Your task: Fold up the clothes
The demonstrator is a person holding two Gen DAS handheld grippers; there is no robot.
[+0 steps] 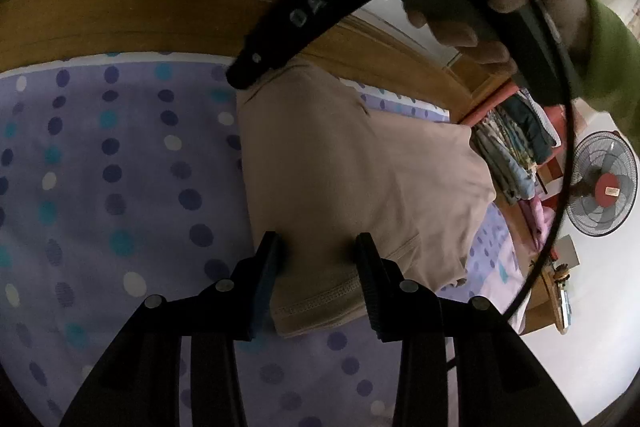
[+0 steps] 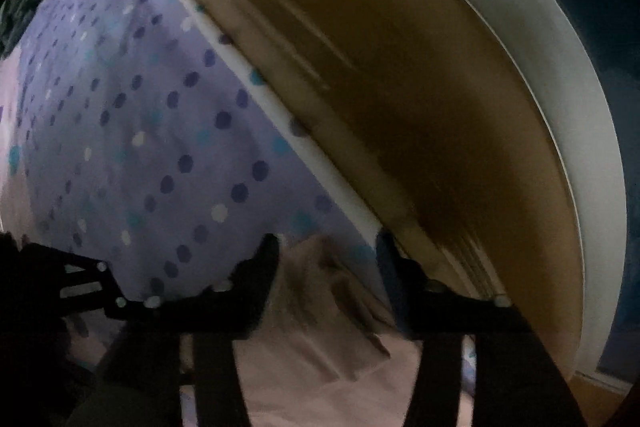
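A beige garment lies partly folded on the purple dotted bedsheet. My left gripper sits at its near stitched hem. The hem lies between the parted fingers, and they do not visibly pinch it. At the garment's far left corner my right gripper points down, held by a hand with a green sleeve. In the right wrist view the right gripper stands open, its fingers well apart over rumpled beige cloth close to the bed's wooden board.
A wooden bed board runs along the far edge of the sheet. Beyond the bed at the right hang several clothes, with a standing fan beside them. A black cable arcs down from the right gripper.
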